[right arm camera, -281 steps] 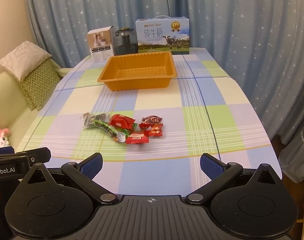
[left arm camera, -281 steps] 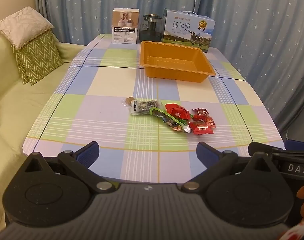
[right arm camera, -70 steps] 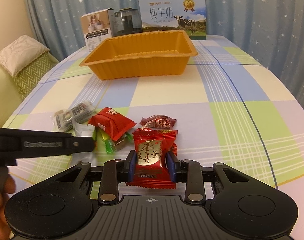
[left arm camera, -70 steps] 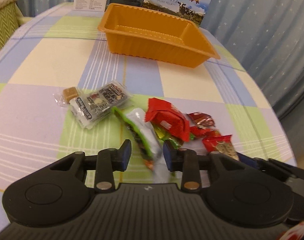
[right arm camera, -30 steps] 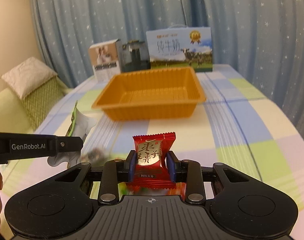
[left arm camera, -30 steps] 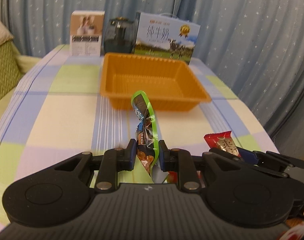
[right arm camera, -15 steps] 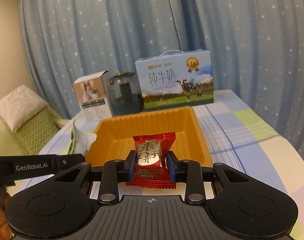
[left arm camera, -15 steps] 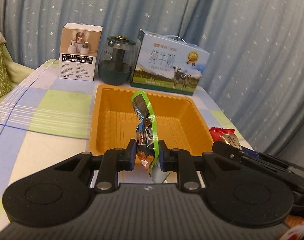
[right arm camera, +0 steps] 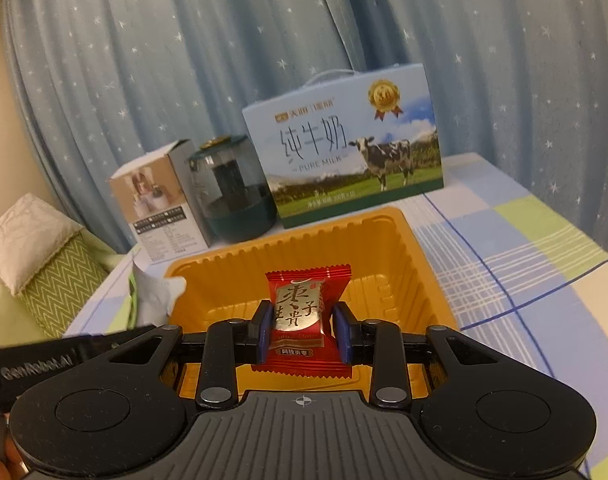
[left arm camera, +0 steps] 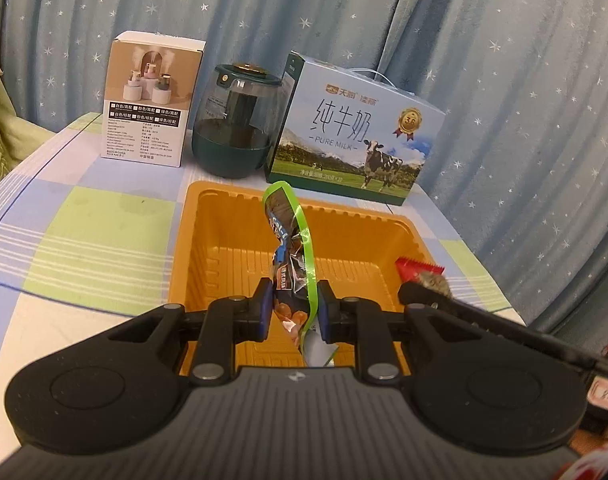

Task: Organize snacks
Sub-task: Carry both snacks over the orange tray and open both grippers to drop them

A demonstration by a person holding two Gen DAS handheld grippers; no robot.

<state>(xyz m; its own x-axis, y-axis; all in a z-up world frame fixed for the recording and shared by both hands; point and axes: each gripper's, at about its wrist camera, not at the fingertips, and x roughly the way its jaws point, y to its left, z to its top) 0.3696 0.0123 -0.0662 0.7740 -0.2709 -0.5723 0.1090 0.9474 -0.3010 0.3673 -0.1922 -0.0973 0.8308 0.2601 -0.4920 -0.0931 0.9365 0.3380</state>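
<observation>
Above the orange tray (left arm camera: 232,256) on the checked table (left arm camera: 104,236), the left gripper (left arm camera: 292,312) is clenched on a long green-edged snack packet (left arm camera: 290,248) that stands upright between its pads. Just beside it, the right gripper (right arm camera: 303,334) grasps a red candy packet (right arm camera: 304,312), also over the tray. Behind the tray stand a small box (left arm camera: 152,100), a dark jar (left arm camera: 238,124) and a milk carton (left arm camera: 351,136).
</observation>
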